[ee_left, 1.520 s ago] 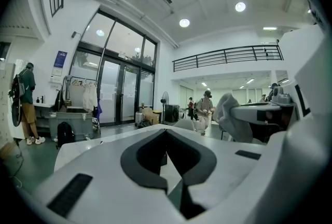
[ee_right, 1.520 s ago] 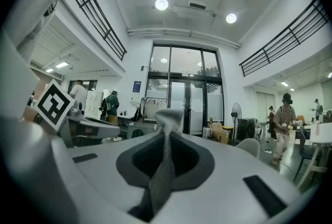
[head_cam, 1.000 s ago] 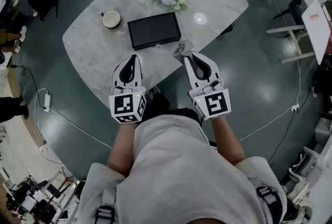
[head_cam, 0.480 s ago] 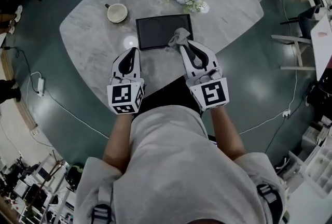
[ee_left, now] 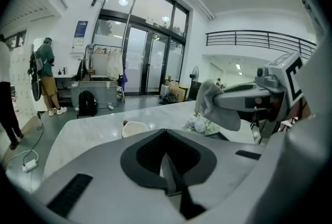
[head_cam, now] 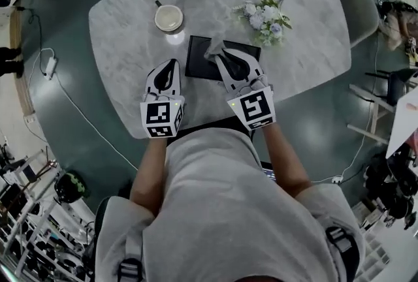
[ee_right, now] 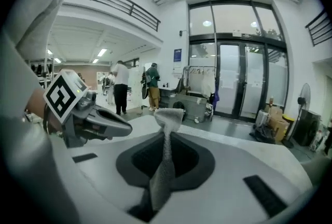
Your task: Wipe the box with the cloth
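One crumpled grey cloth (head_cam: 213, 47) pinched in right tool (head_cam: 219, 56) over flat black box (head_cam: 198, 60), left tool (head_cam: 171, 66) closed.

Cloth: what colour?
The cloth is plain grey, and it shows best in the right gripper view.

A marble table (head_cam: 130, 32) fills the upper middle of the frame. On it sit a cup (head_cam: 169, 17) at upper left, flowers (head_cam: 264, 15) at upper right, and a black box (head_cam: 199, 59) below and between them.
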Demonstrator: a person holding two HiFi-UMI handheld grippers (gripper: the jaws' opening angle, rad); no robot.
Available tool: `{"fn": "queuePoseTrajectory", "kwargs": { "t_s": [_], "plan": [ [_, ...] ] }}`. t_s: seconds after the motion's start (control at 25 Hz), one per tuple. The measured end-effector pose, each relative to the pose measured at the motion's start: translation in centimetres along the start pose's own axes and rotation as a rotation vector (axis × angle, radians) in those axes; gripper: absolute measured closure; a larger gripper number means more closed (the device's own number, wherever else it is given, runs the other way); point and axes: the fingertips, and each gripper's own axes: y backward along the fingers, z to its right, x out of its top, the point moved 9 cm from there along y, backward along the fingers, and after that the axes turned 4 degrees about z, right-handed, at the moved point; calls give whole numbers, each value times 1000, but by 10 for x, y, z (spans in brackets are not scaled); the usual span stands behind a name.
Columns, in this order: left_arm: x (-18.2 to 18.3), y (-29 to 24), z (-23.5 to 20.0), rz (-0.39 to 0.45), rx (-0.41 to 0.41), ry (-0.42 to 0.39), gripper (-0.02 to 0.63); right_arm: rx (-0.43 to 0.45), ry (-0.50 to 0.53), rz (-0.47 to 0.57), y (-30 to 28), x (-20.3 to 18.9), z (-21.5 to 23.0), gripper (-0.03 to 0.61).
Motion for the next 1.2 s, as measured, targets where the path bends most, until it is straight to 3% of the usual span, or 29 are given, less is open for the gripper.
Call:
{"fn": "queuePoseTrajectory", "kwargs": {
  "t_s": [0.16, 0.32, 0.56, 0.8, 1.2],
  "plan": [
    [-16, -9, -5, -53, 98, 54, 592, 167, 95, -117, -41, -18, 3, 538],
    [-30, -16, -9, -79, 158, 101, 592, 255, 86, -169, -70, -38, 12, 538],
    [-47, -17, -10, -90, 222, 158, 592, 307, 139, -226, -106, -61, 21, 538],
    [-65, -13, -12, -131, 216, 192, 592, 363, 178, -326, -131, -79, 11, 537],
    [-75, -10, -31, -144, 192, 195, 592, 330, 192, -356, -136, -84, 4, 537]
  ]
}}
